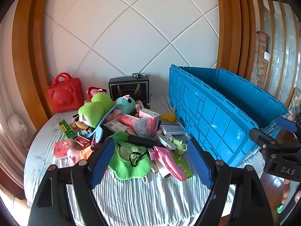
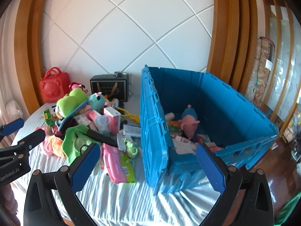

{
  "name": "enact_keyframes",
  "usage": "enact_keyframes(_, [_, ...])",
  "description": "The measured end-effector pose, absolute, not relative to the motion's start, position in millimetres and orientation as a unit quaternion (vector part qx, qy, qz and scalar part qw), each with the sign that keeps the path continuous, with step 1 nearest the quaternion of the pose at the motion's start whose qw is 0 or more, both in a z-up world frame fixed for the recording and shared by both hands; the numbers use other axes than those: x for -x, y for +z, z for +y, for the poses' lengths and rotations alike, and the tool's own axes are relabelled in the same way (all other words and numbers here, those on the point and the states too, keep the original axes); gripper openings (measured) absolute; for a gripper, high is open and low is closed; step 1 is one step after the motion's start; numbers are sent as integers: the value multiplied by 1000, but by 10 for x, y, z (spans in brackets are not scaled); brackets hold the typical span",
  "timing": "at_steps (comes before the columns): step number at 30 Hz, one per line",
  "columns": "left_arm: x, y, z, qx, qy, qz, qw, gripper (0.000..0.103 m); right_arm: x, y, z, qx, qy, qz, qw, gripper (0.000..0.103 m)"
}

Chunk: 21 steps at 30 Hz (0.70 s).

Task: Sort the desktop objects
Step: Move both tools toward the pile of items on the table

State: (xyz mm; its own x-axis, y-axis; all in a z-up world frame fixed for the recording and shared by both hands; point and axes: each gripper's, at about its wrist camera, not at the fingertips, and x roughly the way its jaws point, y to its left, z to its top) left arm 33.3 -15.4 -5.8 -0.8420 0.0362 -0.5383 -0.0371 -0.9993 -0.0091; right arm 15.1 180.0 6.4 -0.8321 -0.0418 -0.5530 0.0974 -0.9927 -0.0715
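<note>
- Left gripper (image 1: 150, 162): fingers spread wide, nothing between them, hovering over the near end of the heap just above the green bib (image 1: 129, 162).
- Right gripper (image 2: 148, 169): fingers fully spread and empty, poised over the near left corner of the blue crate (image 2: 235, 109).
- Task items: most lie in a pile on the white cloth (image 1: 135, 197), left of the crate; a pink plush pig (image 2: 189, 126) and several small boxes are already inside it.
- Risk, snagging: the bib carries a black cord loop; a grasp there would likely drag the pink packet (image 1: 169, 160) and neighbouring small boxes with it.
- Risk, toppling: the green plush (image 1: 94, 109) and teal plush (image 1: 125, 103) are stacked loosely over the blue hanger (image 1: 105, 120); pulling from below could spill them towards the table's left edge.
- Risk, collision: the crate's hinged lid flap stands upright between heap and crate; a low carry across could strike it.
- Edges: the pink packet and green pack (image 2: 128, 165) lie towards the near edge of the cloth.
- Open room: bare cloth near the grippers; free air above the crate opening. The far side is closed by the wall, the red case (image 1: 64, 92) and the black box (image 1: 129, 90).
</note>
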Motion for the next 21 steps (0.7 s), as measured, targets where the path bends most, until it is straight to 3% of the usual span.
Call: enact_keyframes(21, [-260, -365, -598, 298, 954, -31, -25, 79, -146, -155, 1581, -303, -950, 52, 56, 103])
